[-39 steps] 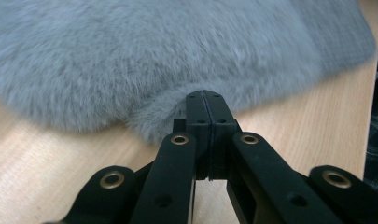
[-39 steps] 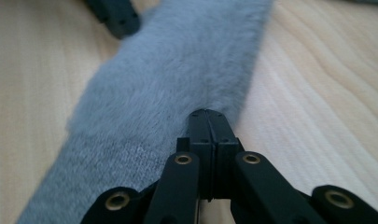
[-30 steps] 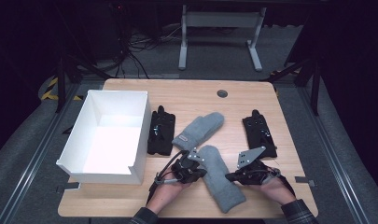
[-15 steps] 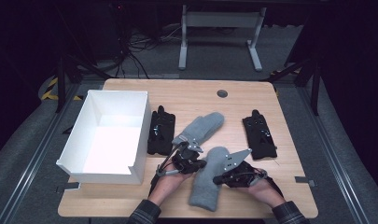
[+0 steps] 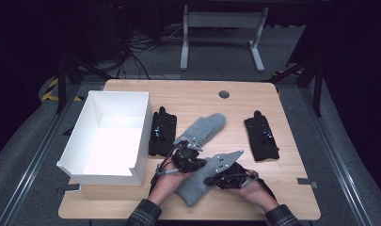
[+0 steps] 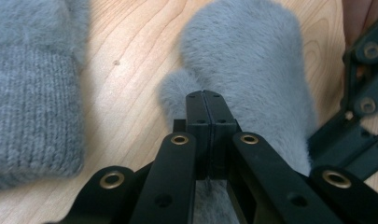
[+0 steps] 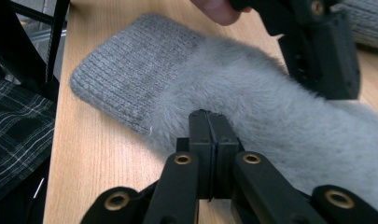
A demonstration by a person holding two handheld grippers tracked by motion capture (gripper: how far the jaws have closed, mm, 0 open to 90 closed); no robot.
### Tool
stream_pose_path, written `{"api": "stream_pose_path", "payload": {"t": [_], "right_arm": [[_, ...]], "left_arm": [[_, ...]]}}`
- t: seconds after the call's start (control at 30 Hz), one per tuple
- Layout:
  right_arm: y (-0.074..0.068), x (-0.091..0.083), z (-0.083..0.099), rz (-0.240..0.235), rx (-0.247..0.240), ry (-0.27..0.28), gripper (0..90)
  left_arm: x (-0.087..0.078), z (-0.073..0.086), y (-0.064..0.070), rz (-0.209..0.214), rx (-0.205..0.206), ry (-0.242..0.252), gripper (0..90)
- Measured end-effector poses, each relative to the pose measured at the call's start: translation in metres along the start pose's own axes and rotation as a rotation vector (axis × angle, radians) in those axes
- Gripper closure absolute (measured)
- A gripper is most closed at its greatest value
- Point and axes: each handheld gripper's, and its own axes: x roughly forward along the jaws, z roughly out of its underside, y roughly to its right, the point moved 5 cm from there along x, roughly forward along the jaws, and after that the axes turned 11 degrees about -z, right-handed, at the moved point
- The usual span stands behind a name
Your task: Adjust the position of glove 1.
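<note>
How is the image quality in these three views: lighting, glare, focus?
High view: the white box is overexposed inside, its floor glaring, while the surroundings beyond the table fall almost black. Left gripper view: evenly lit, the near mitten is soft, the black jaws sharper. Right gripper view: the mitten's knit cuff is fairly sharp, the left gripper behind it blurred.

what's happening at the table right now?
A person works two handheld grippers on a pair of fuzzy grey mittens. The left gripper and right gripper are both shut on the near mitten, lying at the table's front edge. The far mitten lies beyond it, beside the open white box.
</note>
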Motion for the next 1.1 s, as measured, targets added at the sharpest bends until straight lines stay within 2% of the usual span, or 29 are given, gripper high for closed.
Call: {"api": "stream_pose_path", "payload": {"t": [0.1, 0.2, 0.23, 0.33, 0.37, 0.4, 0.43, 0.5, 0.6, 0.7, 0.8, 0.87, 1.0, 1.1], "right_arm": [[-0.002, -0.010, 0.000, 0.015, 0.013, 0.029, 70.3], [-0.003, -0.016, 0.002, 0.028, 0.023, 0.045, 65.6], [-0.002, -0.024, 0.007, 0.062, 0.034, 0.059, 57.8], [0.000, -0.035, 0.016, 0.108, 0.055, 0.082, 50.7], [0.000, -0.035, 0.016, 0.108, 0.055, 0.082, 50.7], [0.001, -0.040, 0.020, 0.125, 0.065, 0.089, 48.7], [0.003, -0.046, 0.025, 0.156, 0.081, 0.101, 43.8], [0.006, -0.054, 0.032, 0.191, 0.100, 0.110, 39.2], [0.009, -0.066, 0.044, 0.247, 0.129, 0.120, 31.8], [0.013, -0.074, 0.059, 0.302, 0.161, 0.120, 25.2], [0.016, -0.082, 0.077, 0.353, 0.203, 0.111, 23.1], [0.016, -0.086, 0.086, 0.366, 0.227, 0.113, 23.2], [0.018, -0.093, 0.102, 0.406, 0.247, 0.103, 23.2], [0.019, -0.093, 0.106, 0.427, 0.249, 0.088, 23.1]], "left_arm": [[-0.004, 0.001, -0.003, -0.006, -0.005, 0.006, 89.1], [-0.008, 0.001, -0.006, -0.014, -0.007, 0.011, 80.2], [-0.011, 0.001, -0.008, -0.027, -0.014, 0.013, 75.2], [-0.015, 0.002, -0.012, -0.038, -0.015, 0.004, 62.7], [-0.015, 0.002, -0.012, -0.038, -0.015, 0.004, 58.6], [-0.016, 0.002, -0.013, -0.041, -0.026, 0.004, 58.6], [-0.017, 0.002, -0.013, -0.042, -0.029, 0.009, 52.5], [-0.018, 0.003, -0.014, -0.039, -0.027, 0.004, 43.9], [-0.018, 0.001, -0.016, -0.047, -0.018, -0.005, 36.7], [-0.019, -0.004, -0.020, -0.069, -0.016, 0.007, 30.3], [-0.020, -0.012, -0.025, -0.090, -0.005, 0.016, 21.5], [-0.020, -0.017, -0.029, -0.101, 0.006, 0.012, 16.9], [-0.015, -0.029, -0.040, -0.110, 0.018, 0.011, 15.7], [-0.008, -0.037, -0.049, -0.137, 0.020, 0.001, 15.7]]}}
